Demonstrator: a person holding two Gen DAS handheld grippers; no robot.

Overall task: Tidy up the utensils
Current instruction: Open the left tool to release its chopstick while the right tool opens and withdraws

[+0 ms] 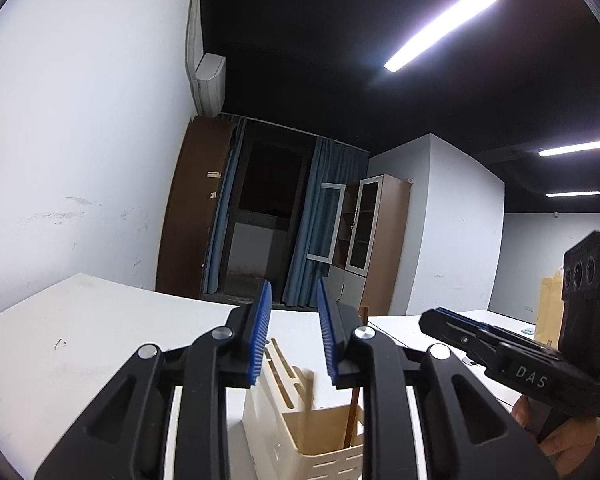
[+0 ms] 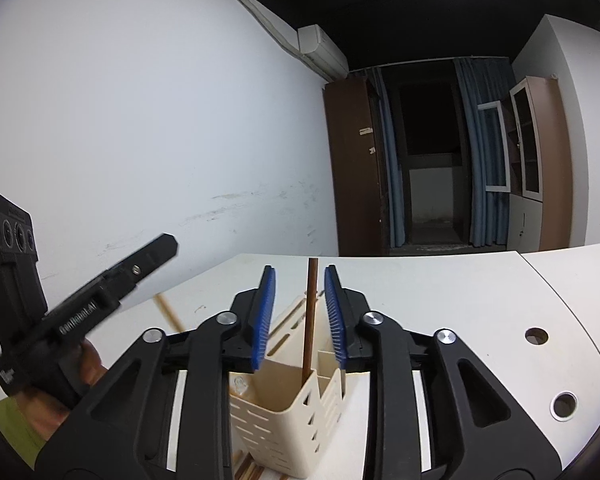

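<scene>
Between the blue pads of the right gripper (image 2: 300,316), a dark brown stick (image 2: 310,316) stands upright with a slim gap on either side, its lower end inside a cream utensil holder (image 2: 276,412) on the white table (image 2: 460,300). Below the left gripper (image 1: 294,336), whose narrowly parted fingers grip nothing, sits that same holder. Left of the right gripper's fingers, a pale stick (image 2: 169,312) shows blurred beneath the left gripper.
</scene>
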